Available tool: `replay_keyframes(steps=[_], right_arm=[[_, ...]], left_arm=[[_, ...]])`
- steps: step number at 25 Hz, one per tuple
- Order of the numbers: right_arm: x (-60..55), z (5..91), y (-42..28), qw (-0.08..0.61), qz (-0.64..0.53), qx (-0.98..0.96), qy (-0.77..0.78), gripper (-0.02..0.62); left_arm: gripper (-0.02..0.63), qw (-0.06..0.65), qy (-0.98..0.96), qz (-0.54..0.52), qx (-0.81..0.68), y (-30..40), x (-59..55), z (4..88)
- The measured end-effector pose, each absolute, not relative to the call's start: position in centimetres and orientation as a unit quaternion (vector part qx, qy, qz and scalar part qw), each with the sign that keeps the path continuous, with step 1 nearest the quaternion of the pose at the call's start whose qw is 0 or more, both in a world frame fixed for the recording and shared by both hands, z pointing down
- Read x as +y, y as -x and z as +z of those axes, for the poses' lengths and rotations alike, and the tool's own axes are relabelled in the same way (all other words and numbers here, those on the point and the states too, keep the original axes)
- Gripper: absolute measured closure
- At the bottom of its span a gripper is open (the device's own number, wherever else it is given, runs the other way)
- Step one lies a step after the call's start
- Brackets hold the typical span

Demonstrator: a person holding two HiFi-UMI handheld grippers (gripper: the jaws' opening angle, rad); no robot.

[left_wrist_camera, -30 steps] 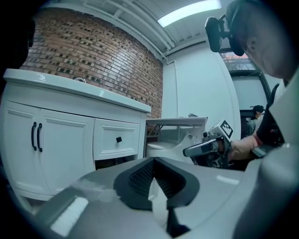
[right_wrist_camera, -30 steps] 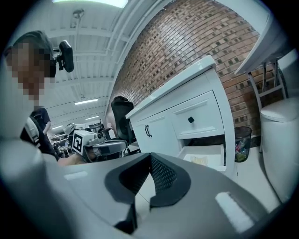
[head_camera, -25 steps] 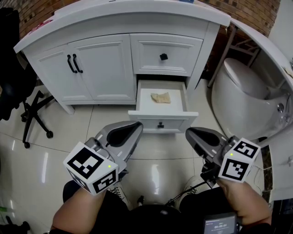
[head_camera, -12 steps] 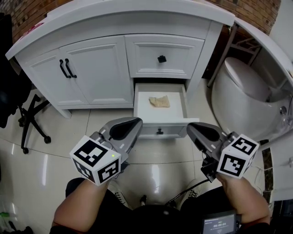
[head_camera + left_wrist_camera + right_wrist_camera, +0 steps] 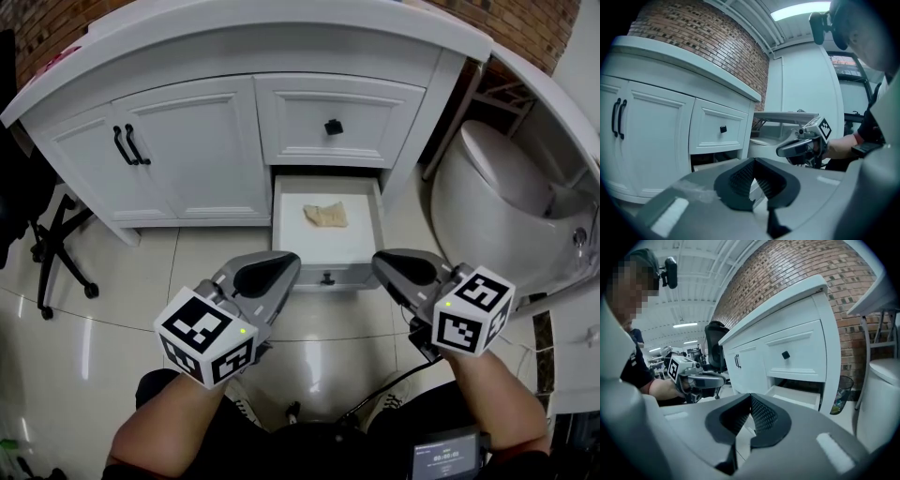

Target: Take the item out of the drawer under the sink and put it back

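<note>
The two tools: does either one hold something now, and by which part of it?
Nothing is held. The left tool and the right tool are both shut and empty; the beige item lies untouched in the open drawer.

left tongs [image 5: 284, 268] and right tongs [image 5: 387, 266] edged closer to open drawer [image 5: 349, 275] front

The drawer [image 5: 323, 248] is white, the item [image 5: 326, 216] beige.

place: bathroom set-up in a big hall | signs: white sink cabinet [image 5: 202, 150], toilet [image 5: 487, 187], brick wall [image 5: 797, 268], office chair [image 5: 715, 350], ceiling strip lights [image 5: 684, 326]
</note>
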State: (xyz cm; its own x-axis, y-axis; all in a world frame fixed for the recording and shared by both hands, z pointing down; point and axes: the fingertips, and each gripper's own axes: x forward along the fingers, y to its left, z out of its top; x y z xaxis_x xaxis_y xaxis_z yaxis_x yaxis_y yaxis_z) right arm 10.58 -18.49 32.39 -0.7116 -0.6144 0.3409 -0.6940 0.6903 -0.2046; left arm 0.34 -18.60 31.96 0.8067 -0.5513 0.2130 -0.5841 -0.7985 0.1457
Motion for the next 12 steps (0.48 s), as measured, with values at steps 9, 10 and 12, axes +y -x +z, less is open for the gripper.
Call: replay_keyframes(steps=[9, 10, 12], right_arm=[[-23.4, 32.8, -9.2, 0.233, 0.095, -0.910, -0.329, 0.582], [-24.2, 33.1, -8.9, 0.251, 0.081, -0.909, -0.323, 0.578], [-26.0, 33.9, -8.3, 0.285, 0.061, -0.905, -0.310, 0.569]], left_arm=[[0.601, 0.098, -0.943, 0.082, -0.307, 0.1, -18.8, 32.1], [0.601, 0.098, -0.943, 0.082, -0.308, 0.1, -18.8, 32.0], [0.601, 0.098, -0.943, 0.080, -0.309, 0.2, -18.9, 31.9]])
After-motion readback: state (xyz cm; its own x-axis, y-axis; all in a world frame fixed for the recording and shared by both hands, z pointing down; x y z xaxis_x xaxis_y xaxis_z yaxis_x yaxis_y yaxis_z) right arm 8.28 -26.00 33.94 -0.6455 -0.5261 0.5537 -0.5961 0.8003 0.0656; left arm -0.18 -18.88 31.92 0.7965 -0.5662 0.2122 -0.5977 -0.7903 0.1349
